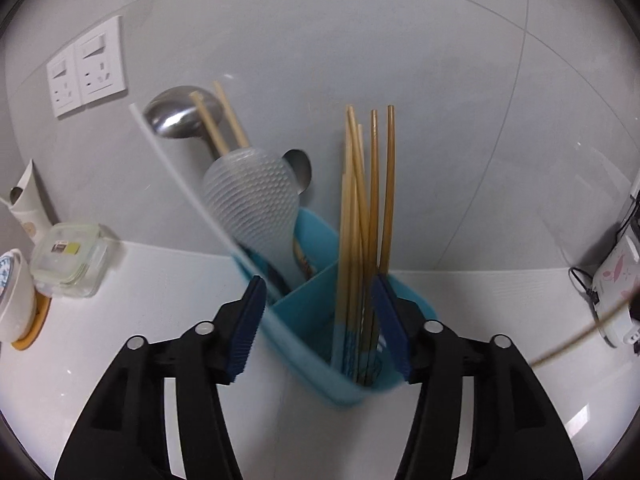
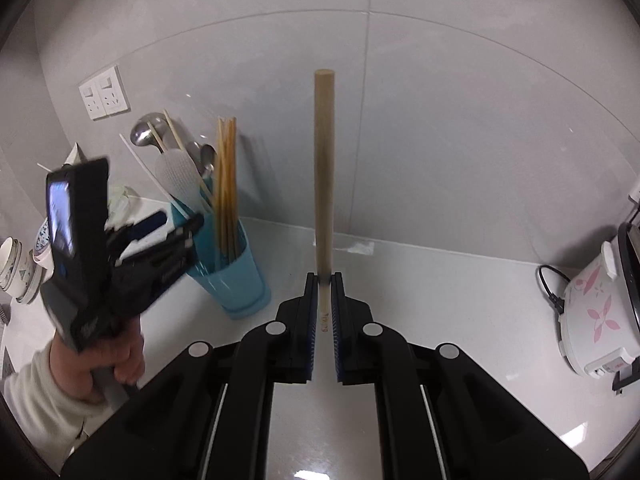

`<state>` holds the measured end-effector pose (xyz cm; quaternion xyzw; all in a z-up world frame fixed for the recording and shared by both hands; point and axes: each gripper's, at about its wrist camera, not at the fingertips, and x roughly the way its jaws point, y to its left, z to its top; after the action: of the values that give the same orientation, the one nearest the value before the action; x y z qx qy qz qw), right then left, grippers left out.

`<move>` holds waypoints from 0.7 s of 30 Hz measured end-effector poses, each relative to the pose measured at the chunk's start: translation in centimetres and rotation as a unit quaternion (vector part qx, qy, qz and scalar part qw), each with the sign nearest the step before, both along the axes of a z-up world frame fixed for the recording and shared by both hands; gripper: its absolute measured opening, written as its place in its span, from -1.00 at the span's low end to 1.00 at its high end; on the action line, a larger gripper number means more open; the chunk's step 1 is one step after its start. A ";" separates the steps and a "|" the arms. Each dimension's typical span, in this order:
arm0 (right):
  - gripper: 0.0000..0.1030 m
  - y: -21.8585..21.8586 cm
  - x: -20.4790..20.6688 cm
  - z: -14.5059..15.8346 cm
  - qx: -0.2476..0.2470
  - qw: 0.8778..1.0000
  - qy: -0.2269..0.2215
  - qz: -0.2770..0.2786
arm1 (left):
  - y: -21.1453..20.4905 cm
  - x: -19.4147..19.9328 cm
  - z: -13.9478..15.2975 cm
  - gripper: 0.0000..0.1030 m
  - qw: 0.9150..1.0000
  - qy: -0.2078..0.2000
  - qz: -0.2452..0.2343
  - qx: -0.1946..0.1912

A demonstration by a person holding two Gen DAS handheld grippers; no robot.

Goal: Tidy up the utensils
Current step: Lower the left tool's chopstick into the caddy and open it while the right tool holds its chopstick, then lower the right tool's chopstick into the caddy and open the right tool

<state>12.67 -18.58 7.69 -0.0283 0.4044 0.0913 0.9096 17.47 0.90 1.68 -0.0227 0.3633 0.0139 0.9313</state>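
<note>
**Chopstick clamped upright, holder bracketed**

Right gripper (image 2: 325, 280): blue pads pressed onto a single wooden chopstick (image 2: 323, 168), pinched close to its lower end, standing upright over the white counter (image 2: 460, 300), well to the right of the holder.

Left gripper (image 1: 316, 312): fingers spread wide, one blue pad (image 1: 246, 328) on each side of the blue utensil holder (image 1: 316, 320), straddling its near rim (contact with the plastic not clear from either view). Nothing pinched between them.

Inside the holder, two compartments split by a divider: on the right, a bundle of wooden chopsticks (image 1: 360, 208) standing nearly upright; on the left, a translucent dimpled rice paddle (image 1: 252, 204), a steel ladle (image 1: 180, 116), a smaller spoon (image 1: 300, 168), two more chopsticks leaning left, and a thin white stick (image 1: 188, 188) slanting out.

Far left on the counter: a clear lidded container (image 1: 72, 260), a white cup (image 1: 14, 292) on an orange coaster. On the grey wall, a pair of white sockets (image 1: 86, 66). At the right edge, a white rice cooker (image 2: 596, 320) with pink flowers and a black cord
</note>
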 end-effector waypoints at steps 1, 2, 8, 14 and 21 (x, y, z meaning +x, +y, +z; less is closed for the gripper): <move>-0.88 0.3 0.3 0.2 0.002 1.000 -0.003 0.004 | 0.2 -0.5 0.1 0.34 1.000 0.008 0.001 0.002; -0.88 0.5 0.4 0.4 0.003 1.000 -0.005 0.007 | 0.6 -1.3 0.2 0.44 1.000 0.018 0.002 0.003; -0.88 2.6 2.1 2.4 0.017 0.999 -0.025 0.034 | 2.8 -4.0 -0.3 0.84 0.997 0.069 0.016 -0.008; -0.88 5.5 3.8 4.1 0.033 0.996 -0.040 0.073 | 4.8 -5.5 -0.6 0.88 0.996 0.086 0.024 -0.009; -0.88 8.4 5.6 3.0 0.037 0.994 -0.025 0.098 | 6.1 -5.5 -0.1 0.88 0.996 0.087 0.030 -0.007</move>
<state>18.31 -10.20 10.68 -0.0364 0.3733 0.1938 0.9065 11.94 6.98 1.63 -0.0393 0.4426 0.0412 0.8949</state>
